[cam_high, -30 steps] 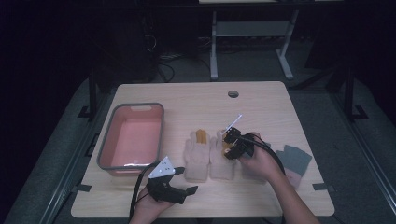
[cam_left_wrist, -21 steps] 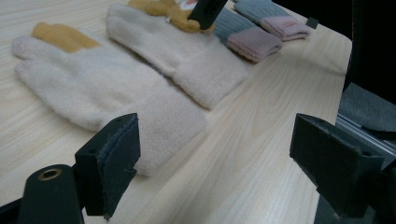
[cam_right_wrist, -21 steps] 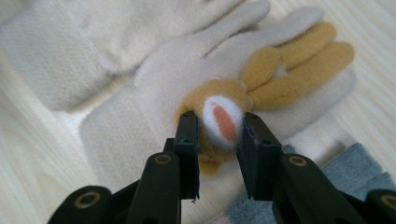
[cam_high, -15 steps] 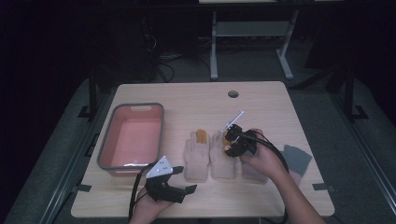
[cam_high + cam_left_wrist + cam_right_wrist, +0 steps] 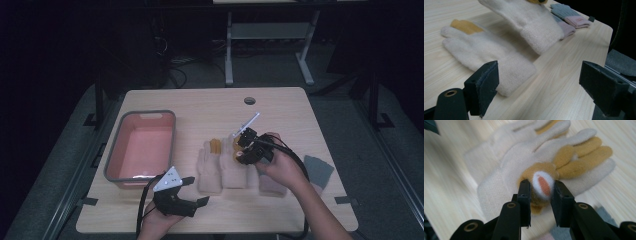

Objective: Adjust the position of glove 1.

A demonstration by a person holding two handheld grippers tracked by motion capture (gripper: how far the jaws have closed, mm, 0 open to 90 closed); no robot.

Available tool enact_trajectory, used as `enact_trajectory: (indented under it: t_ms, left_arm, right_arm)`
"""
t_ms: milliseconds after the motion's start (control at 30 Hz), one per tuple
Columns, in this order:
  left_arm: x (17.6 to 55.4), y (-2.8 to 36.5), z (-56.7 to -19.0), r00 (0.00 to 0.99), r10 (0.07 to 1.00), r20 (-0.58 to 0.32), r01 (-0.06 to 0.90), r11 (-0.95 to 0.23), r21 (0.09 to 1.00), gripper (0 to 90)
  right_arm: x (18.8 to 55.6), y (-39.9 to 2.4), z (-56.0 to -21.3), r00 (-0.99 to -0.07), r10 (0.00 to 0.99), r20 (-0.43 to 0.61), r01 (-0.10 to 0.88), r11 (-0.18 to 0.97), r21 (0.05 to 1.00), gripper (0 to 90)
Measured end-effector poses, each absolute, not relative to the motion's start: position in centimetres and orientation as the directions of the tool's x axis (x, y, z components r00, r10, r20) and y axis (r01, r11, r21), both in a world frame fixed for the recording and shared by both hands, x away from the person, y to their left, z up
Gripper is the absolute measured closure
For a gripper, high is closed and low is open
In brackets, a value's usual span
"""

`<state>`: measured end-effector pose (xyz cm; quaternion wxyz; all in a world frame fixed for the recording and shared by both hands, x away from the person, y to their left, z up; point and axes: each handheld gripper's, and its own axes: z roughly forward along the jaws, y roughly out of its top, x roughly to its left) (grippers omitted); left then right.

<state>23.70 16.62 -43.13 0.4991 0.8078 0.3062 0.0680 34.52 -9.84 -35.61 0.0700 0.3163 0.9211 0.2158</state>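
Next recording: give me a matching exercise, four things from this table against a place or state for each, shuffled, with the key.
Things:
1. lifted cream glove
2. pink tub
3. left gripper
4. flat cream glove

Places or states:
A. jaws wide open, nothing between them
B. lying flat on the table
C. pinched at its tan bear patch by the right gripper
D. at the table's left side, nothing visible inside

Pairs: 1-C, 2-D, 3-A, 4-B
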Motion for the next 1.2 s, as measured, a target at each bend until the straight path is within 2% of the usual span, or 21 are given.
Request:
enact_trajectory:
  t_ms: [233,567,1200]
  left_arm:
    - [23.6,16.8,-43.0,0.798,0.571,-0.192,0.423,-0.305,0.853,16.1]
    - [23.7,17.2,-42.9,0.786,0.586,-0.199,0.431,-0.289,0.855,16.1]
    - [23.8,17.3,-43.0,0.777,0.593,-0.21,0.446,-0.285,0.848,16.1]
  right_arm:
    - [35.0,-7.4,-35.0,-0.812,0.582,0.039,0.53,0.708,0.467,70.5]
    - [35.8,-4.4,-36.0,-0.824,0.564,0.057,0.527,0.725,0.444,70.4]
    - [36.9,-3.0,-38.9,-0.813,0.574,0.099,0.561,0.725,0.4,70.1]
